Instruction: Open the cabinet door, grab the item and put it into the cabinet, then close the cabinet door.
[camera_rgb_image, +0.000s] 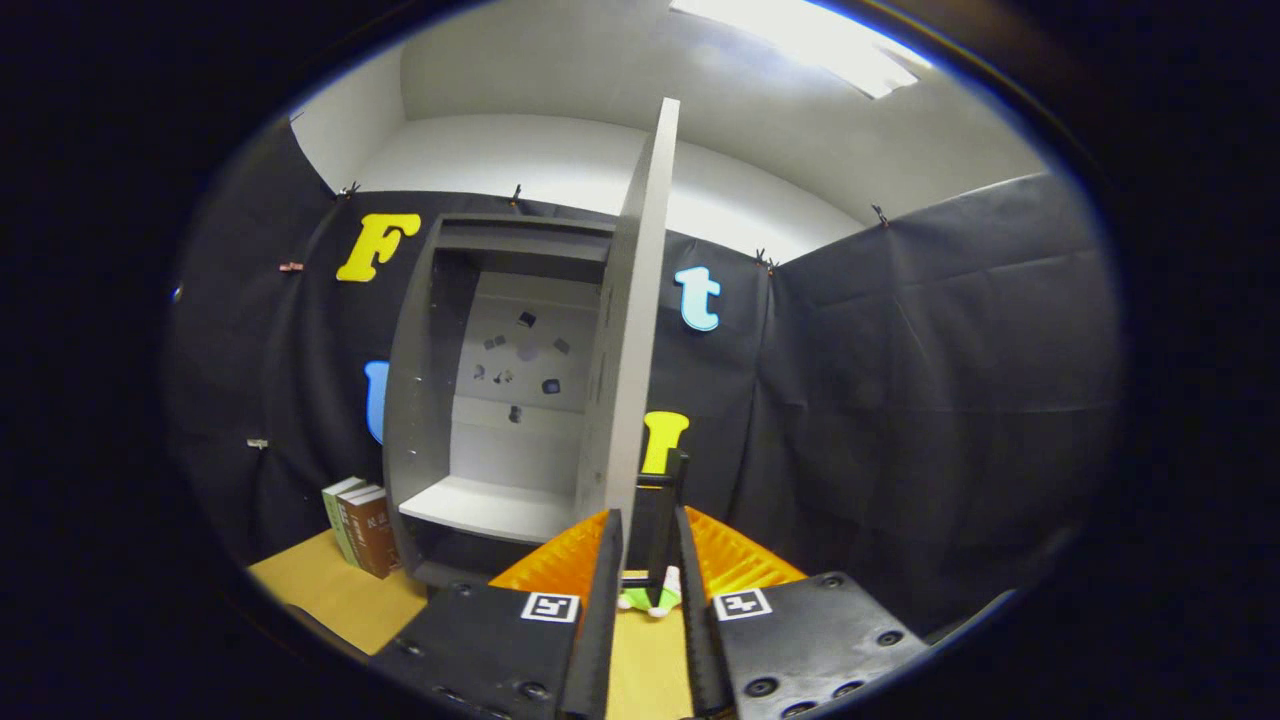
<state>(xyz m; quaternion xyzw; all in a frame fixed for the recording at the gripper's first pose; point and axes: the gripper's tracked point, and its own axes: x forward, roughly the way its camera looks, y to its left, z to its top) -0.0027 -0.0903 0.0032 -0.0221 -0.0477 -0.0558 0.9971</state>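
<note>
The grey cabinet (500, 400) stands open on the tan table, with one white shelf (490, 505) inside. Its door (640, 300) is swung out toward me and I see it edge-on. A dark vertical handle (665, 520) at the door's lower edge sits between my fingers, and my gripper (648, 520) is closed on it from both sides. A small green and white item (650, 600) lies on the table below the handle, low between my fingers and partly hidden by them.
Several upright books (358, 525) stand against the cabinet's left side. The tan tabletop (330, 595) runs in front of them. Black cloth walls close in behind the cabinet and to the right.
</note>
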